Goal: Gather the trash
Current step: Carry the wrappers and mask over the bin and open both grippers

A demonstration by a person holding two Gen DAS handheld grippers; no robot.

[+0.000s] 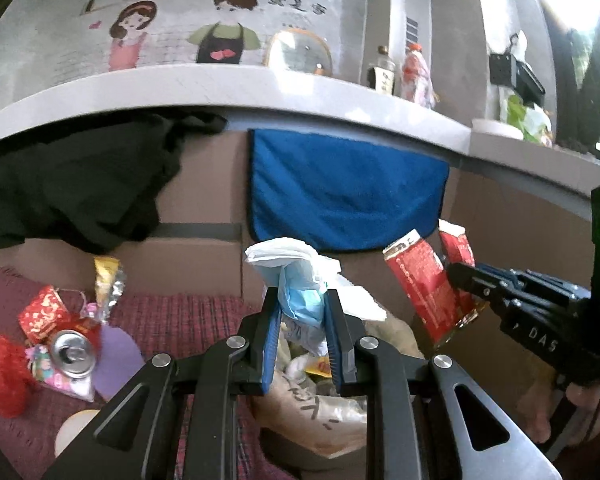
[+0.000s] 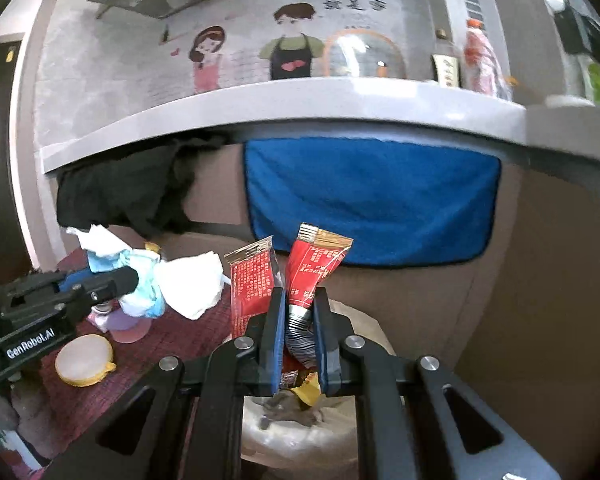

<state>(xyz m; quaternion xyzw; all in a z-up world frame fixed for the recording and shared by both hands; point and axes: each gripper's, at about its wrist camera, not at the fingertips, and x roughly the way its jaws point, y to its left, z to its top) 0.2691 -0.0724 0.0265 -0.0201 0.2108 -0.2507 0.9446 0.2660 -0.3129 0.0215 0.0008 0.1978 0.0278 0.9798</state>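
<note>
The left gripper (image 1: 303, 312) is clamping a wad of trash: a crumpled blue face mask (image 1: 302, 300) bundled with white tissue (image 1: 284, 254), which is sticking up and out past the blue pads. In the right wrist view the same bundle (image 2: 148, 280) is showing at the left gripper's (image 2: 130, 278) tip, with the tissue (image 2: 192, 286) hanging off to one side.

The right gripper (image 2: 298, 312) is closing narrowly on red snack wrappers (image 2: 308, 276), their torn gold-edged tops standing above the fingers; a second red wrapper (image 2: 252, 292) is standing just beside the left finger, and whether the pads are pinching it too cannot be told. From the left wrist view the right gripper (image 1: 456, 276) is holding these red wrappers (image 1: 424, 284) out to the right, with a hand (image 1: 588, 404) gripping the handle.

Both grippers are hovering over a pale trash bag (image 1: 312, 412), its mouth open and already containing wrappers and scraps. The bag (image 2: 300, 440) is sitting directly below the right gripper's fingers.

More litter is lying on the dark red mat (image 1: 188, 320) to the left: a crushed can (image 1: 73, 354), a red packet (image 1: 44, 312), a yellow foil wrapper (image 1: 108, 280) and a round yellow-rimmed lid (image 2: 85, 360). A blue towel (image 1: 348, 188) and a black cloth (image 1: 76, 184) are hanging from the grey counter (image 1: 220, 84) behind.
</note>
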